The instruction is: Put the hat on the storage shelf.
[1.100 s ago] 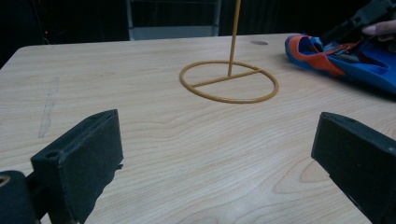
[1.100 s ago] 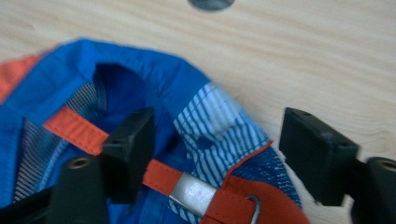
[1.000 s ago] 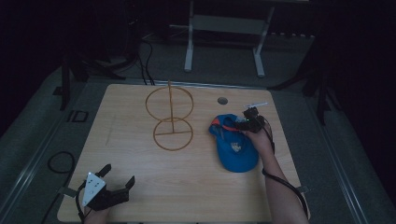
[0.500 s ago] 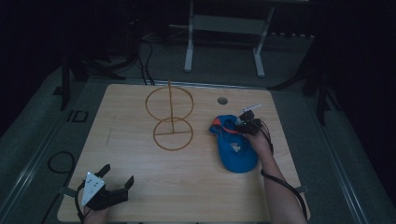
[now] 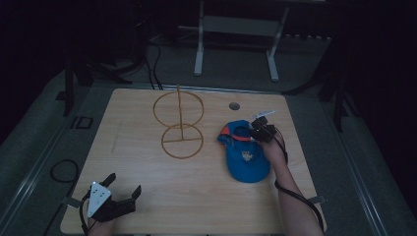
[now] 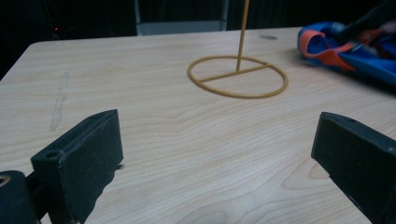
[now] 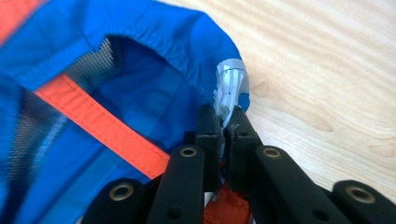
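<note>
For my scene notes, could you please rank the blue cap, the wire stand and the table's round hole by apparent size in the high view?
1. Wire stand
2. Blue cap, somewhat smaller
3. Round hole, far the smallest

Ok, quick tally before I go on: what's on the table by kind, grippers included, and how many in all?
Blue cap with orange strap: 1
Yellow wire stand: 1
Grippers: 2, the left gripper open over bare wood, the right gripper shut on the cap's rim
Total: 4
</note>
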The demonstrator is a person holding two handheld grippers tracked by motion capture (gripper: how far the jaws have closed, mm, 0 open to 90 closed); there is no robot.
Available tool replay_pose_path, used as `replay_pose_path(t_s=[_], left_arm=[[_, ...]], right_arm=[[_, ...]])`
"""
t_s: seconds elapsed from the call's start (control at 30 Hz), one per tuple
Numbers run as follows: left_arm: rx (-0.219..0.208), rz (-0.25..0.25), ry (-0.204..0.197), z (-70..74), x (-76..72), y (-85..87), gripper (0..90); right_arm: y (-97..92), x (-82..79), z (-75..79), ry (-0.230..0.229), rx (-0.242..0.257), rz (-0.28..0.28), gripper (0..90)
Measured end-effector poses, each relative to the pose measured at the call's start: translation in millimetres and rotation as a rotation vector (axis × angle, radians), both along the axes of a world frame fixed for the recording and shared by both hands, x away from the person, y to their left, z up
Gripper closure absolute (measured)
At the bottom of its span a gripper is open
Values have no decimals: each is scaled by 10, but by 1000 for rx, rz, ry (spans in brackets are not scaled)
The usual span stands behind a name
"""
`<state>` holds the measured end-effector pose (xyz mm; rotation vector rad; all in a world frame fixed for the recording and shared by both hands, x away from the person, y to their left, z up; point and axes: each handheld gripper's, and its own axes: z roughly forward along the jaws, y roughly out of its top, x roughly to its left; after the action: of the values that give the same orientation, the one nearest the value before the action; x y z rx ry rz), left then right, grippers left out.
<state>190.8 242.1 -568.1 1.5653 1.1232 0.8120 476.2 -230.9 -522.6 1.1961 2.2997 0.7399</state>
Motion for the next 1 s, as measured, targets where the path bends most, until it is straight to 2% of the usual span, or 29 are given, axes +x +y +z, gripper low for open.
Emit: replay_pose_path(t_s=[0.27,0.4,0.63,0.73,0.8,0.87,0.93,1.0], left_arm=[[-10,6,-2,36,-34,-54,23],[1,7,-3,40,-37,-70,24],[-32,1,7,50,-38,-72,24],[-36,-3,29,69,-37,-88,24],[-54,-7,51,99,-48,-113,24],[-58,-20,52,150,-72,-161,24],[-38,-25,52,223,-84,-220,24],[-24,-36,50,293,-97,-275,24]], right_arm=[[-45,-228,306,-88,86,33,863],[-25,-384,489,-146,101,61,864],[-6,-604,848,-234,135,101,864],[-17,-688,988,-265,153,104,864],[-33,-755,1074,-287,174,117,864],[-45,-833,1152,-307,176,128,864],[-71,-919,1219,-326,198,138,864],[-80,-1003,1276,-343,194,147,865]])
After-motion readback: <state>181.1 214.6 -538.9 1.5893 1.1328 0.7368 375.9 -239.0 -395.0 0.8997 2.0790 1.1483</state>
